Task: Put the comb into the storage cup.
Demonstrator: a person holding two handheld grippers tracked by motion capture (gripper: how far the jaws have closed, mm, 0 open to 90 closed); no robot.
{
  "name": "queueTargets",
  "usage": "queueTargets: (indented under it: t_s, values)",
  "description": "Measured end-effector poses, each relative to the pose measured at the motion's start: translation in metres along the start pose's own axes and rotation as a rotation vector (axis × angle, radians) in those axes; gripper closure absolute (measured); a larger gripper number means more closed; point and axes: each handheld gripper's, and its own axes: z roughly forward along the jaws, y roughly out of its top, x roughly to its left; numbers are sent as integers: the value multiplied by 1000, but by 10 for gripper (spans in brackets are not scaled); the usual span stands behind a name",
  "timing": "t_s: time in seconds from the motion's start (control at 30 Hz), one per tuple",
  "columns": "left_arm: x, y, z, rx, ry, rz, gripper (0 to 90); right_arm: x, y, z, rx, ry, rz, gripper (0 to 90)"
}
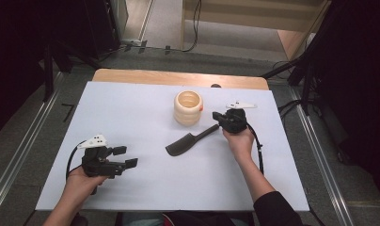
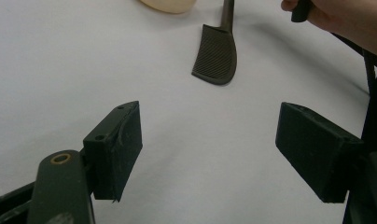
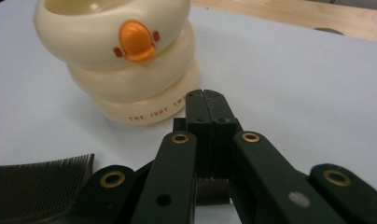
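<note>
In the high view a dark comb [image 1: 188, 143] is lying near the centre of the white table [image 1: 131, 113], its toothed head pointing toward the lower left and its slim handle running up and right into the right gripper [image 1: 219, 119]. Just above the comb, a cream ringed cup [image 1: 188, 107] is standing upright.

The right gripper view is showing what the high view is not: an orange duck bill and small lettering on the cup [image 3: 121, 60], and the right gripper [image 3: 206, 100] with its jaws pressed together, a dark strip of the comb's handle showing between them lower down, so they are clamping on it. The comb's teeth [image 3: 37, 186] are cut off at the lower left edge there.

The left gripper view is looking across bare table at the comb's ribbed head [image 2: 217, 58]; the cup is reduced to a sliver at the top edge. The left gripper [image 2: 207, 140] is standing with its jaws wide apart and nothing between them.

In the high view the left gripper [image 1: 124, 157] is sitting at the lower left, pointing right, held by the left hand [image 1: 82, 181]. The right hand [image 1: 240, 141] is reaching up from the lower right, wrapping the tool's body.
</note>
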Motion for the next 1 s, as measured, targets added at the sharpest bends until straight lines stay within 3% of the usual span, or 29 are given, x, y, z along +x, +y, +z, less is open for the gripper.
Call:
queueTargets:
  t_s: [0.37, 1.0]
  values:
    - [0, 0, 0, 1, -3, 0, 235, -4, -10, 21, 52, -8, 12, 875]
    - [0, 0, 0, 1, -6, -1, 235, -6, -18, 27, 83, -8, 24, 875]
